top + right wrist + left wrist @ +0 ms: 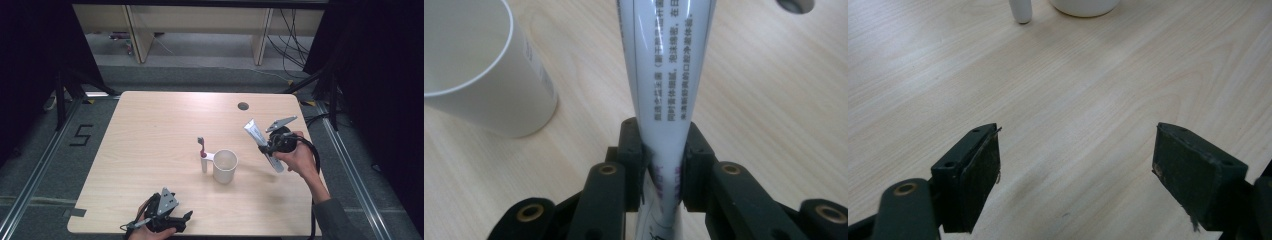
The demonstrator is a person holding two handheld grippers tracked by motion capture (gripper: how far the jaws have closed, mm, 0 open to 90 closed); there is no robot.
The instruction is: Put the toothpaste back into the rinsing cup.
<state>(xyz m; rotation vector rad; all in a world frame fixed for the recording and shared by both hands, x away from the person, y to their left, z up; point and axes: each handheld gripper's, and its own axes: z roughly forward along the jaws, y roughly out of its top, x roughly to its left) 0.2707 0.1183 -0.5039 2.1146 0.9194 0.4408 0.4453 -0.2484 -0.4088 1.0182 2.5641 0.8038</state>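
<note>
A white toothpaste tube (263, 145) is clamped in the right gripper (267, 145), held clear above the right side of the worktop (150, 130). Its long axis runs on a slant in the high view, the flat crimped end pointing up and toward the far left, the other end down toward the person's hand (298, 159). To its left stands a white cup (225, 166), a toothbrush (203, 155) upright beside it. The left gripper (186, 218) rests near the front edge, fingers spread apart and holding nothing.
</note>
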